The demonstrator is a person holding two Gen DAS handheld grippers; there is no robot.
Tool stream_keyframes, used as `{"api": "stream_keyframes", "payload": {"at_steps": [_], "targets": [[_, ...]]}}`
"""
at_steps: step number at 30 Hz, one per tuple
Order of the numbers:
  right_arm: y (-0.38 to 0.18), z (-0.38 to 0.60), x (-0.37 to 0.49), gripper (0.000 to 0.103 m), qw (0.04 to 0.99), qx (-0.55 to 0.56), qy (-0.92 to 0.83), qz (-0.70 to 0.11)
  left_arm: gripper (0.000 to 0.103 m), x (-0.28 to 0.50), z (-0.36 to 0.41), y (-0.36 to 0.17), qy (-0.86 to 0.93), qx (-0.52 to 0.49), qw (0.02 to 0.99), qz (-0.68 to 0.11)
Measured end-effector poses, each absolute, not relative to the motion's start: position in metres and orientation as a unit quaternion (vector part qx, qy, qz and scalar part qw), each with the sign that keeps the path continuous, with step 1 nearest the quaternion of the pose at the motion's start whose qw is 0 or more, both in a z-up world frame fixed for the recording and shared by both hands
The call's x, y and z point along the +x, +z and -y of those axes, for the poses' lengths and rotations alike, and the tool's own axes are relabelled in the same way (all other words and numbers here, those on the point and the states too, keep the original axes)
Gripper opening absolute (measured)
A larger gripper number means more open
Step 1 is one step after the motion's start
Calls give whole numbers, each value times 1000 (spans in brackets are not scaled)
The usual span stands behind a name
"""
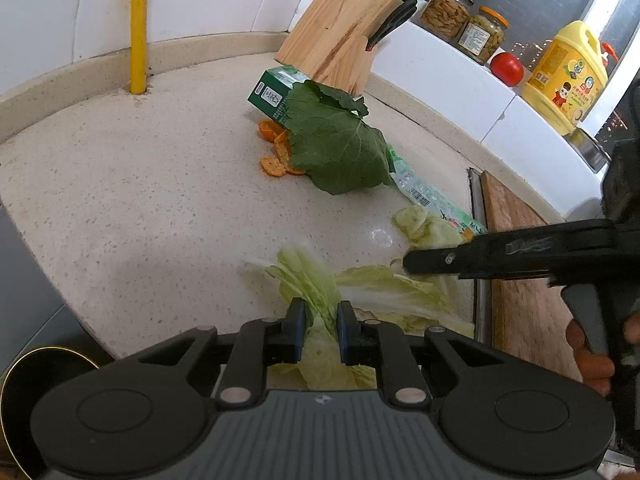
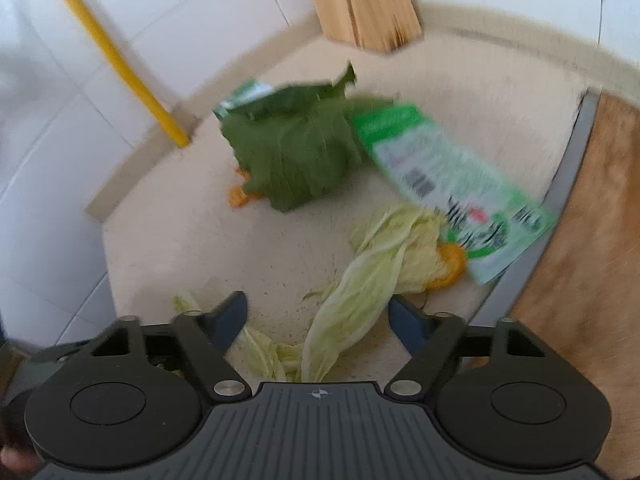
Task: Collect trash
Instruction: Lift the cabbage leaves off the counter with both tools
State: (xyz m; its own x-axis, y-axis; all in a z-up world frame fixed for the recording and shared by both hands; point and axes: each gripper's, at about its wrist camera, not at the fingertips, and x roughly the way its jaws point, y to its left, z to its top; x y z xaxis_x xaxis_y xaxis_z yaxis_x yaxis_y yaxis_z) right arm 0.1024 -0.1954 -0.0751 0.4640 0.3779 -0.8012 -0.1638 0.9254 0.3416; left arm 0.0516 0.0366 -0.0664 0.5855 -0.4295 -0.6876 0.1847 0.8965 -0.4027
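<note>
Nearest the left wrist camera: left gripper (image 1: pixel 321 330), jaws nearly together, blue pads pinching a pale cabbage leaf (image 1: pixel 320 340) that runs up between them and fans out on the speckled countertop (image 1: pixel 140 200). At lower left edge, the rim of a dark pan (image 1: pixel 24 376); contents not visible.

Left to right along the counter in the left view: yellow pipe (image 1: pixel 139 28) rising from the counter at the tiled wall; green carton (image 1: pixel 272 98) lying on its side, partly covered by a large dark green leaf (image 1: pixel 336 144); orange peel pieces (image 1: pixel 276 152) just beside and under the leaf's left edge; wooden knife block (image 1: pixel 344 36) behind the carton, handles protruding from its top. A green-and-white plastic wrapper (image 1: pixel 424 194) lies flat, touching the leaf's right side. More cabbage scraps (image 1: pixel 424 228) at the wrapper's near end. Wooden cutting board (image 1: pixel 520 264) at right.

On the white ledge: two glass jars (image 1: pixel 448 12) holding pickled vegetables, lids on; a tomato (image 1: pixel 507 68); a yellow detergent jug (image 1: pixel 564 76) with pump.

Right gripper (image 2: pixel 318 318): jaws partly open, pads on either side of a long cabbage leaf (image 2: pixel 360 280) without pressing it. Frame blurred. In the left view its finger (image 1: pixel 480 258) reaches in over the cabbage from the right.
</note>
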Motion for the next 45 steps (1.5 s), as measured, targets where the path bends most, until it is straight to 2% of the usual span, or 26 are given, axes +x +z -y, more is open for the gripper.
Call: {"api": "stream_keyframes", "payload": {"at_steps": [1, 3, 7, 10, 13, 14, 15, 17, 23, 27, 28, 29, 30, 31, 32, 35, 36, 39, 45], "targets": [[-75, 192, 102, 24, 851, 102, 157, -490, 12, 51, -37, -67, -175, -146, 878, -420], [-65, 184, 91, 19, 861, 68, 179, -470, 12, 51, -37, -67, -175, -150, 878, -420], [-41, 156, 58, 14, 863, -37, 272, -424, 12, 52, -36, -67, -176, -147, 878, -420], [-32, 142, 42, 15, 850, -90, 326, -405, 12, 51, -38, -67, -176, -152, 877, -420], [-37, 145, 45, 25, 844, -120, 310, -420, 12, 50, -39, -68, -177, -153, 877, -420], [-38, 148, 47, 35, 846, -128, 298, -424, 12, 49, -39, -68, -177, -152, 877, -419], [-40, 149, 50, 54, 840, -136, 291, -437, 13, 49, -39, -68, -178, -152, 877, -419], [-40, 152, 52, 74, 843, -134, 284, -437, 13, 49, -40, -68, -178, -155, 876, -421], [-45, 136, 52, 80, 845, -145, 300, -418, 21, 51, -36, -64, -181, -154, 869, -434], [-59, 134, 63, 79, 845, -151, 277, -432, 21, 55, -35, -63, -169, -155, 870, -437], [-61, 138, 67, 78, 843, -140, 273, -441, 25, 57, -35, -63, -171, -160, 867, -439], [-65, 141, 72, 72, 840, -131, 271, -451, 28, 59, -34, -64, -178, -168, 864, -440], [-69, 144, 75, 61, 836, -122, 267, -463, 30, 60, -32, -64, -186, -174, 862, -439], [-72, 148, 78, 60, 833, -106, 272, -471, 29, 62, -29, -65, -190, -173, 862, -437], [-72, 150, 77, 53, 835, -98, 271, -469, 29, 62, -25, -65, -192, -166, 864, -434], [-68, 151, 74, 34, 834, -90, 269, -473, 22, 63, -16, -64, -186, -145, 869, -435], [-69, 149, 73, 22, 836, -102, 260, -472, 15, 63, -16, -64, -185, -142, 869, -437], [-68, 154, 70, 19, 834, -90, 256, -480, 10, 61, -20, -65, -188, -147, 865, -442], [-57, 174, 71, 18, 841, -19, 244, -482, 9, 54, -27, -62, -188, -155, 865, -438]]}}
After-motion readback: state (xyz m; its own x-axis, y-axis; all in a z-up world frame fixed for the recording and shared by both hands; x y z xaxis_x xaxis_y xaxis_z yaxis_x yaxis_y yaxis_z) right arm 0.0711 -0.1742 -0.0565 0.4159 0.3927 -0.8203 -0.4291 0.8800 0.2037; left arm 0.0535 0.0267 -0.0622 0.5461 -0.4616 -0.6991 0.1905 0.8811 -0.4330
